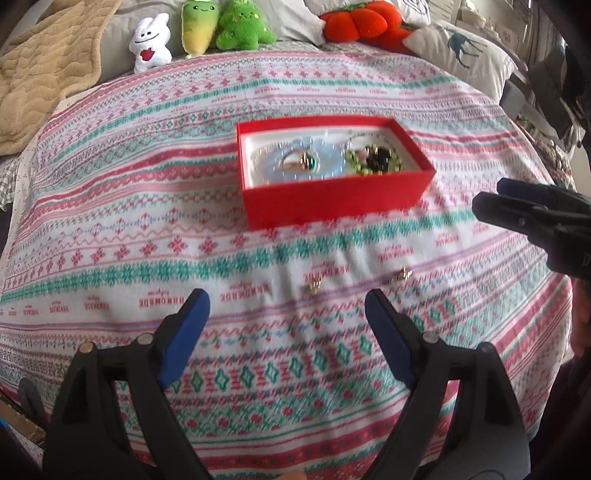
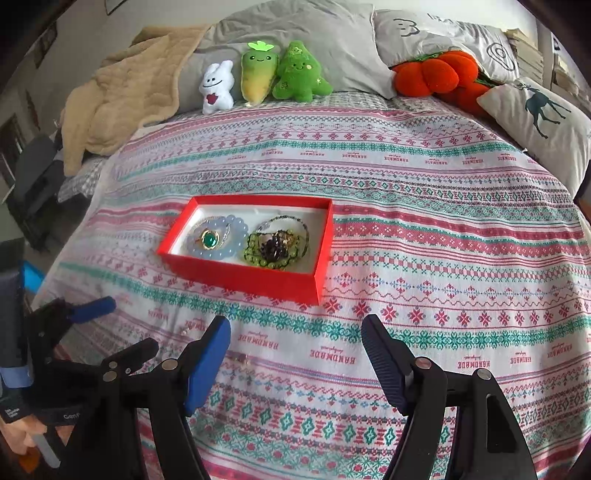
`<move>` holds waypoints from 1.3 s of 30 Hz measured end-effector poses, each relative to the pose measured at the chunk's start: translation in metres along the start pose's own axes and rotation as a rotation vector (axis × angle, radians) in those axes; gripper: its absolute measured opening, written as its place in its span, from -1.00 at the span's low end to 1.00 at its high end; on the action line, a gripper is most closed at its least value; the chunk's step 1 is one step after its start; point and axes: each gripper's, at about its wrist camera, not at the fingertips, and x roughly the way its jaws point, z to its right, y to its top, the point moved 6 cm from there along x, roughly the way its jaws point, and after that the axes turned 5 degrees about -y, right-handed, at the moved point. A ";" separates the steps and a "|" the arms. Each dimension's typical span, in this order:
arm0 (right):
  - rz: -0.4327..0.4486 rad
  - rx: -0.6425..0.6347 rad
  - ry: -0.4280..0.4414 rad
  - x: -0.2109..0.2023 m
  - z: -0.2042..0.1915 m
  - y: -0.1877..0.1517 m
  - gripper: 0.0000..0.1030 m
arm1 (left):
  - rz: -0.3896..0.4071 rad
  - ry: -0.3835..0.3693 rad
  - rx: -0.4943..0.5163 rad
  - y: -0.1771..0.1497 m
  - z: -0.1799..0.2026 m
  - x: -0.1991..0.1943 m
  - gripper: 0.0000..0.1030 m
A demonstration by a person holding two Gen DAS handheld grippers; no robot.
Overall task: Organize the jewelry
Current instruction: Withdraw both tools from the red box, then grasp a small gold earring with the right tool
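A red open box [image 1: 332,201] [image 2: 243,277] lies on the patterned bedspread. Inside are a pale blue bead bracelet [image 1: 266,168] [image 2: 236,226] around a gold ring with a green stone [image 1: 306,160] [image 2: 209,240], and a green bead bracelet with dark pieces [image 1: 373,158] [image 2: 277,249]. Two small gold earrings [image 1: 314,286] [image 1: 402,275] lie on the cloth just ahead of my left gripper [image 1: 286,301], which is open and empty. One earring shows in the right wrist view [image 2: 242,358]. My right gripper [image 2: 295,326] is open and empty, nearer than the box; it also shows in the left wrist view [image 1: 491,195].
Plush toys [image 2: 258,77] [image 1: 207,29], an orange plush [image 2: 436,74], grey pillows [image 2: 535,110] and a beige blanket [image 2: 129,96] line the head of the bed. The bedspread [image 2: 443,258] stretches wide to the right of the box.
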 end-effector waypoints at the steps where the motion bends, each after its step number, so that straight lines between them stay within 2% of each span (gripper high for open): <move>1: -0.003 -0.011 -0.001 0.000 -0.002 -0.004 0.45 | -0.006 0.001 0.004 -0.004 -0.001 0.000 0.67; 16: -0.126 -0.129 -0.044 0.028 -0.015 -0.061 0.46 | -0.100 0.019 0.036 -0.045 -0.018 0.008 0.67; 22: -0.160 -0.171 -0.018 0.040 -0.033 -0.067 0.46 | -0.122 0.018 0.031 -0.049 -0.019 0.013 0.67; 30: -0.215 -0.142 0.030 0.063 -0.044 -0.068 0.45 | -0.127 0.017 0.018 -0.047 -0.021 0.016 0.67; 32: -0.207 -0.153 0.018 0.066 -0.046 -0.065 0.41 | -0.125 0.008 0.007 -0.046 -0.023 0.015 0.67; 39: -0.170 -0.191 -0.010 0.076 -0.060 -0.052 -0.01 | -0.127 0.004 -0.004 -0.043 -0.025 0.016 0.67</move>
